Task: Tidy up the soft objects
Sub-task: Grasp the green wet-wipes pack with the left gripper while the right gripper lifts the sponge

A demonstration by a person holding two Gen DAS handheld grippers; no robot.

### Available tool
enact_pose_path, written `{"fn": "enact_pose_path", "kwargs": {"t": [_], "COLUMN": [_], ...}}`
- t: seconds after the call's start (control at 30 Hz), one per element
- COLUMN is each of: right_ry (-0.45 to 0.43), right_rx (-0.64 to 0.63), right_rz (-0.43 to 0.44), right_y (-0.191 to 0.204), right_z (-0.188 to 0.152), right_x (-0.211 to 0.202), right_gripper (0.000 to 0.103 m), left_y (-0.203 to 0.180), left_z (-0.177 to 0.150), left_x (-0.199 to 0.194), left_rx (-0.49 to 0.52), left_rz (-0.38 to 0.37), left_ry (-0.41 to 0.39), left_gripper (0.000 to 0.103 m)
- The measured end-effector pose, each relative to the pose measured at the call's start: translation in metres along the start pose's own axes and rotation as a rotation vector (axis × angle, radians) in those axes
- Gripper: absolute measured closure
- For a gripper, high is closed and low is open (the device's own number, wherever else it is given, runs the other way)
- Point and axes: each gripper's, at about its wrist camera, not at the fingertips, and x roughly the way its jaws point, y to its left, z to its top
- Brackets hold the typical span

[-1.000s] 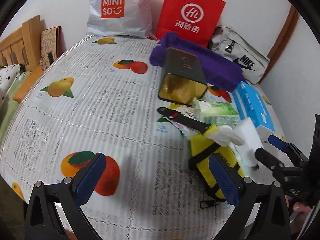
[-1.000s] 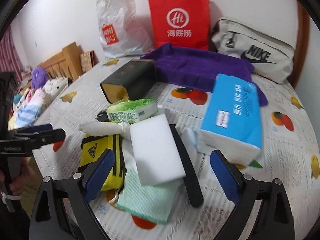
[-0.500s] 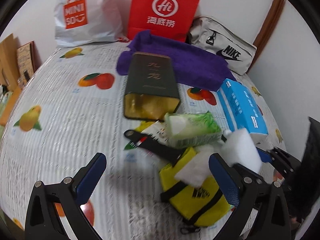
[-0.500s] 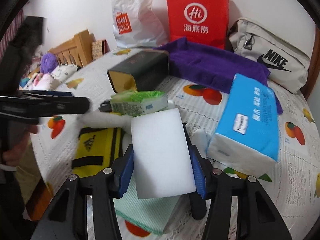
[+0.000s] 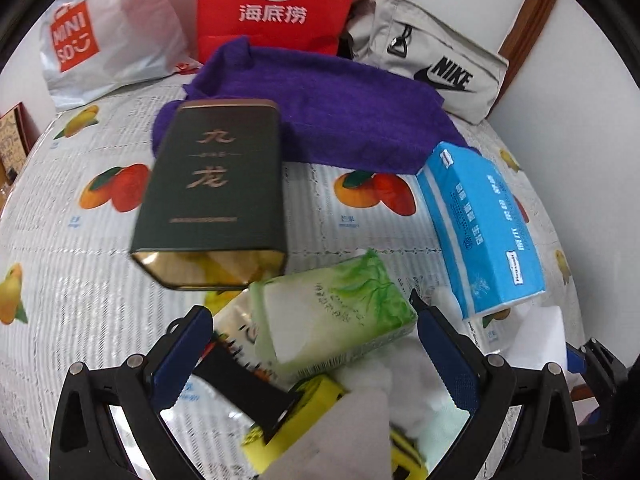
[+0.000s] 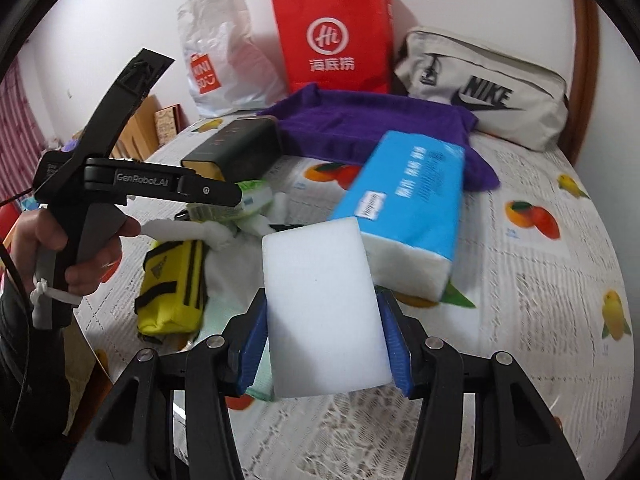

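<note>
Sponge [image 6: 326,308] sits clamped in your right gripper [image 6: 325,344]; the soft block could twist free. Your left gripper [image 5: 308,356] gapes around the green tissue pack [image 5: 332,316].

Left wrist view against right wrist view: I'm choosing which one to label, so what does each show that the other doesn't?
Only the left wrist view shows the open left gripper straddling the green tissue pack without touching it, and the tin's gold open end.

Only the right wrist view shows the right gripper shut on the white sponge, the hand and the whole yellow pouch.

Both show the purple towel, blue tissue pack, red bag and Nike bag.
</note>
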Motion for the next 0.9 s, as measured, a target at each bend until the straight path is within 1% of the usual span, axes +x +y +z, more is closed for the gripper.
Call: {"fn": "enact_pose_path", "kwargs": {"t": [0.1,0.2,0.23,0.27,0.3,0.37,0.53,0.67,0.83,0.9], "right_ry": [0.000,0.001,0.002,0.005,0.009,0.018,0.035,0.032,0.021,0.012], "right_rx": [0.017,0.027,0.029,0.032,0.035,0.041,0.057,0.062,0.080,0.078], "right_rz": [0.007,0.010,0.011,0.009,0.008,0.008,0.008,0.010,0.018,0.025], "right_y": [-0.006,-0.010,-0.011,-0.012,-0.013,-0.015,-0.019,-0.019,-0.021,-0.019], "right_z": [-0.001,-0.002,-0.002,-0.003,-0.003,-0.004,-0.008,-0.008,-0.003,0.001], "right_x": [0.000,0.001,0.001,0.002,0.003,0.004,0.006,-0.001,-0.012,-0.017], "right_gripper": [0.050,0.050,0.050,0.050,0.050,0.050,0.050,0.050,0.050,0.050], "left_y": [-0.008,-0.009,-0.010,-0.009,-0.009,-0.008,-0.013,-0.017,-0.013,-0.010], "left_z": [0.004,0.007,0.007,0.008,0.008,0.007,0.005,0.005,0.006,0.007], "left_x": [0.009,0.012,0.011,0.011,0.009,0.007,-0.001,-0.027,-0.054,-0.063], "left_rx": [0.021,0.009,0.010,0.011,0.008,0.005,0.030,0.044,0.022,0.017], "left_rz": [0.005,0.016,0.012,0.012,0.013,0.004,-0.012,-0.060,-0.115,-0.119], "left_ry": [0.029,0.037,0.030,0.026,0.024,0.017,-0.010,-0.062,-0.105,-0.120], "left_gripper": [0.000,0.001,0.008,0.017,0.020,0.023,0.025,0.025,0.025,0.025]}}
